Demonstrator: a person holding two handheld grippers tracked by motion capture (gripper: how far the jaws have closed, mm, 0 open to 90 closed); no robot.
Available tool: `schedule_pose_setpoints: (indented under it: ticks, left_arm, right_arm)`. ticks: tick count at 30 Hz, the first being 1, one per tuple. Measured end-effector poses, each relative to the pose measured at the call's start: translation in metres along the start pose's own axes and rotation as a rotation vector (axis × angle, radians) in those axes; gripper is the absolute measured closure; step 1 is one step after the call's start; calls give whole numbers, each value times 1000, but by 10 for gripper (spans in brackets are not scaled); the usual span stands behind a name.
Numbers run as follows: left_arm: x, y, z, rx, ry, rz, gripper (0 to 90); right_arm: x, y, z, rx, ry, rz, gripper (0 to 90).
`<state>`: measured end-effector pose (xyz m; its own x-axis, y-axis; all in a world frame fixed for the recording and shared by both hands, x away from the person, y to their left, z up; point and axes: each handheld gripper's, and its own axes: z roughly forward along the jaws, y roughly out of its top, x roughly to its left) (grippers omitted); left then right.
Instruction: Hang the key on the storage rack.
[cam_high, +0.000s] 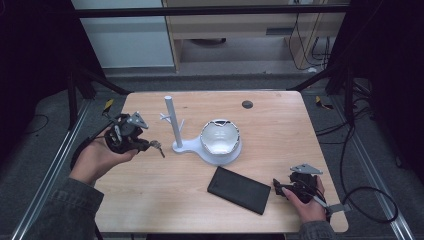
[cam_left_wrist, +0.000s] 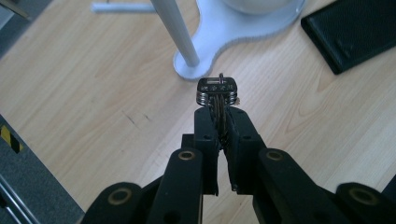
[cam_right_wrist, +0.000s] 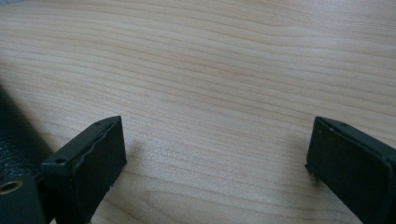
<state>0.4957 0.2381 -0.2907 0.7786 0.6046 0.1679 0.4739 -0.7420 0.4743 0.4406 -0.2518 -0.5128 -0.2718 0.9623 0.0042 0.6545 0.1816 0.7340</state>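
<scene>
left gripper (cam_left_wrist: 218, 122) pinches metal keys (cam_left_wrist: 217, 89) over grained wooden table (cam_left_wrist: 93, 102).

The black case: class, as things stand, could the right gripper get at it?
Probably yes. The right gripper rests low with its jaws wide open, right beside the black case, which lies flat on the table; only bare wood lies between them.

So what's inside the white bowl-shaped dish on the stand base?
Nothing visible: the white bowl-shaped dish shows a bare, glossy interior with dark marks along its rim. Its near inner wall is hidden by the rim, so a small item there can't be ruled out.
</scene>
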Motion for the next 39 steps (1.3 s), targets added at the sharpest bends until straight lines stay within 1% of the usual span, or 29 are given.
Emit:
schedule_pose_setpoints:
  ticks: [3, 6, 10, 11, 19, 21, 24, 25, 27, 35, 39]
  left_arm:
    - [5, 9, -9, -14, 10, -3, 835]
    - [10, 17, -17, -31, 11, -11, 835]
    - [14, 25, -22, -37, 19, -9, 835]
    - [15, 28, -23, -42, 21, -9, 835]
    - [17, 37, -32, -61, 39, -11, 835]
    - [17, 40, -34, -70, 32, -8, 835]
    - [17, 42, -35, -67, 42, -6, 835]
    - [17, 42, -35, -64, 53, -7, 835]
    - [18, 42, -33, -62, 58, -14, 836]
    - [22, 45, -30, -68, 60, -26, 835]
    - [23, 47, -26, -58, 68, -28, 835]
  right_arm:
    - [0, 0, 0, 0, -1, -1, 48]
    - [0, 0, 0, 3, 0, -5, 42]
    - [0, 0, 0, 5, 0, -5, 42]
    - [0, 0, 0, 4, -2, -8, 42]
    - [0, 0, 1, 5, -3, -10, 40]
    - [0, 0, 1, 5, -2, -10, 40]
    - [0, 0, 1, 5, -2, -8, 40]
    - [0, 0, 1, 5, -3, -11, 40]
    - [0, 0, 1, 5, -2, -9, 40]
    - [0, 0, 0, 6, -2, -6, 40]
    - [0, 0, 0, 4, -1, -9, 40]
